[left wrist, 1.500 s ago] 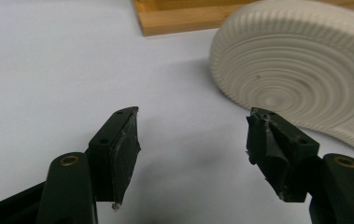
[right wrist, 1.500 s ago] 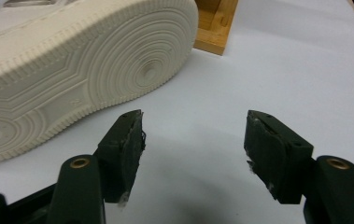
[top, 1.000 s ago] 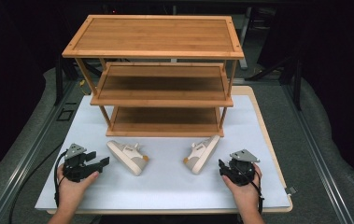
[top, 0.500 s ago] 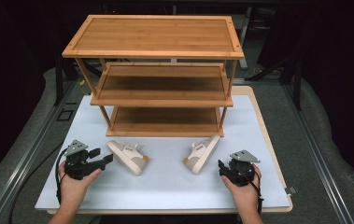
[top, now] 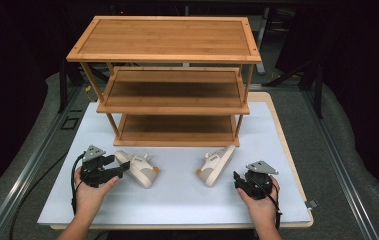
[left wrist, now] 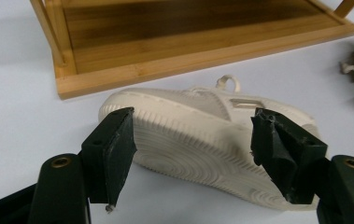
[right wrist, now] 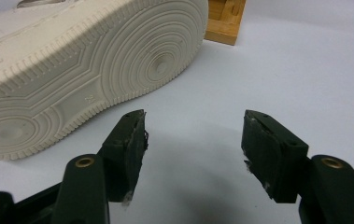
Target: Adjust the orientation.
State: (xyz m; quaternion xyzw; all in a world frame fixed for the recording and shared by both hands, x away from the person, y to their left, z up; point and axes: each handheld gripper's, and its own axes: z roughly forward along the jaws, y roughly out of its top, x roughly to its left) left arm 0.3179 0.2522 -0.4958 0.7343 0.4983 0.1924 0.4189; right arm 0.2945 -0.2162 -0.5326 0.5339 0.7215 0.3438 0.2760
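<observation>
A cream shoe [left wrist: 202, 140] lay on its side on the white worktop [top: 177, 195], just beyond the left gripper [left wrist: 191, 154], whose released jaws had just been widening, clasping nothing.

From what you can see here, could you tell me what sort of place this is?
Probably a lab recording bench: a white mat on a table among black drapes, with a shelf and two shoes, left and right.

The right shoe's [right wrist: 86, 60] heel end runs off the frame edge.
</observation>
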